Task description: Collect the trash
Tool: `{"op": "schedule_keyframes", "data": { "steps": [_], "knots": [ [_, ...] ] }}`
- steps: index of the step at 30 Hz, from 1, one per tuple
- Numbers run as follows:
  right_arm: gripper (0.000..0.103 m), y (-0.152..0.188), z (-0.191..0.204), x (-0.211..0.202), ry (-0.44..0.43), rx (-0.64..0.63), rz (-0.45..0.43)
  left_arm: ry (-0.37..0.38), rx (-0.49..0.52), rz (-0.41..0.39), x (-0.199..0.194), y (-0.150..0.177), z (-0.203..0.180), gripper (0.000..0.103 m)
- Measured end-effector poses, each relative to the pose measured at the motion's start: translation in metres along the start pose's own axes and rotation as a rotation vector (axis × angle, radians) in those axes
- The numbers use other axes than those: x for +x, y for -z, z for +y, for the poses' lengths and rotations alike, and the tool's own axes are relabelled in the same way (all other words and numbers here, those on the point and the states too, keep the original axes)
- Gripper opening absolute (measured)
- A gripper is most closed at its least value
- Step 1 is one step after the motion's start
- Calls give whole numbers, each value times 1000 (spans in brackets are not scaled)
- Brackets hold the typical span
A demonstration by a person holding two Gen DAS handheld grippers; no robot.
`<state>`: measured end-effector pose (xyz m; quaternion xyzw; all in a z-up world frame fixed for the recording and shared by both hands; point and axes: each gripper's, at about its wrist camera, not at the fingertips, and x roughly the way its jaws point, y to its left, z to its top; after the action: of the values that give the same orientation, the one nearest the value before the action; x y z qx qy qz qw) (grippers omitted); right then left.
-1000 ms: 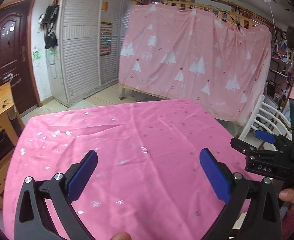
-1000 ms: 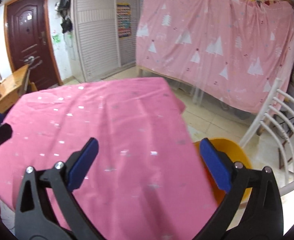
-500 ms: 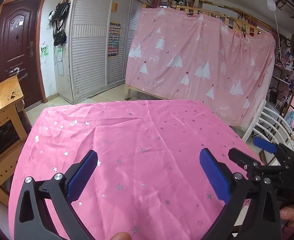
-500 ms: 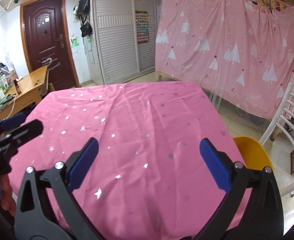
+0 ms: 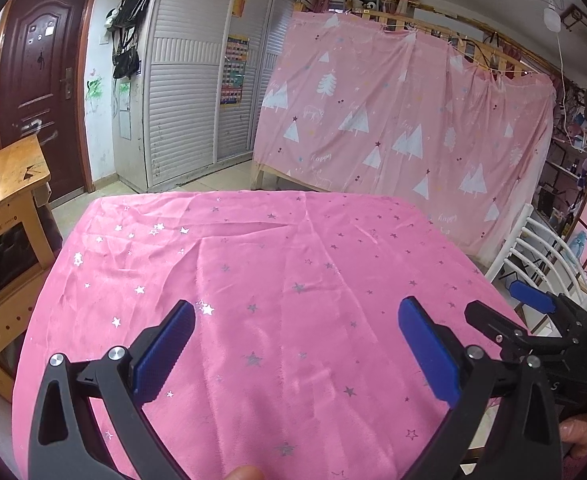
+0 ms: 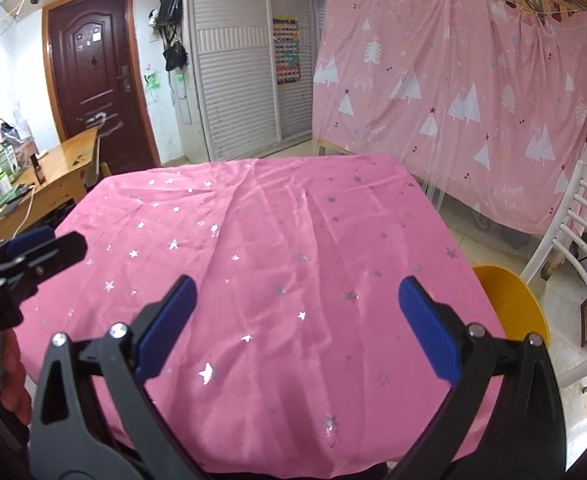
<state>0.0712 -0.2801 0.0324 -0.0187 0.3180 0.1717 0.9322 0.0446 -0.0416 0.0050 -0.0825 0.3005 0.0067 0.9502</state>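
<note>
Pink curtain: small white word "happy" printed in several spots. Other lettering unreadable.

pink tablecloth, brown door, white chair

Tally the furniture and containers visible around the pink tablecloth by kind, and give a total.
Table under the pink tablecloth: 1
Wooden desk: 1
White chair: 1
Yellow bin: 1
Total: 4
No trash shows on the cloth.
</note>
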Motion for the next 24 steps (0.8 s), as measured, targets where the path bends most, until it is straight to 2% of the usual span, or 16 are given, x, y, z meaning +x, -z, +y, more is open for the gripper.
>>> {"op": "schedule_keyframes", "data": {
  "steps": [24],
  "knots": [
    [97, -2, 4, 5, -6, -9, 5, 5, -15, 12, 6, 2, 7, 95]
  ]
}}
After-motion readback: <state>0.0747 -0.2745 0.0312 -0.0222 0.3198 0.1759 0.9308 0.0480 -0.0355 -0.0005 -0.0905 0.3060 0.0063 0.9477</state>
